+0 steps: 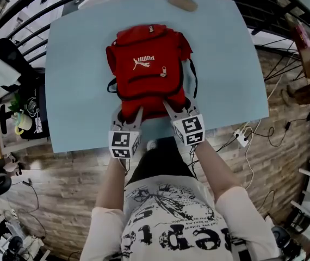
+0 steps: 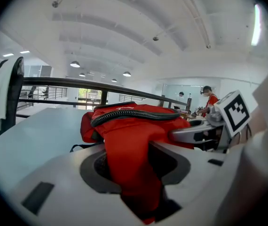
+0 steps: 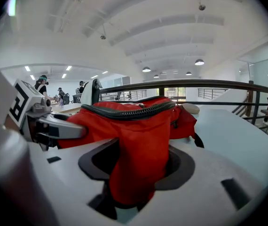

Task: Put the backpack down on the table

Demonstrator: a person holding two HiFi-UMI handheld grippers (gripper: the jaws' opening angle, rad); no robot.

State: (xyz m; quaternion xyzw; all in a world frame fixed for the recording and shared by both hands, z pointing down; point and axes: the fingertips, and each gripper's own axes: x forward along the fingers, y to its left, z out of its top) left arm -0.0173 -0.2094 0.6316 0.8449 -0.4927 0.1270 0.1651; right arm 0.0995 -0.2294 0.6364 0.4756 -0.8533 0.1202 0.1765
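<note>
A red backpack (image 1: 144, 69) with a white logo lies flat on the light blue table (image 1: 79, 91), its near end at the table's front edge. My left gripper (image 1: 129, 113) and right gripper (image 1: 178, 106) sit side by side at that near end. In the left gripper view a fold of the red backpack (image 2: 134, 126) lies between the wide jaws of the left gripper (image 2: 134, 173), with dark gaps beside it. The right gripper view shows the same: red backpack fabric (image 3: 138, 121) loose between the spread jaws of the right gripper (image 3: 141, 173). Both stand open.
A tan oval object (image 1: 182, 2) lies at the table's far edge. A black railing (image 1: 285, 4) curves behind the table. A dark chair with a white cloth (image 1: 2, 64) stands at the left. A power strip (image 1: 241, 137) and cables lie on the wooden floor at the right.
</note>
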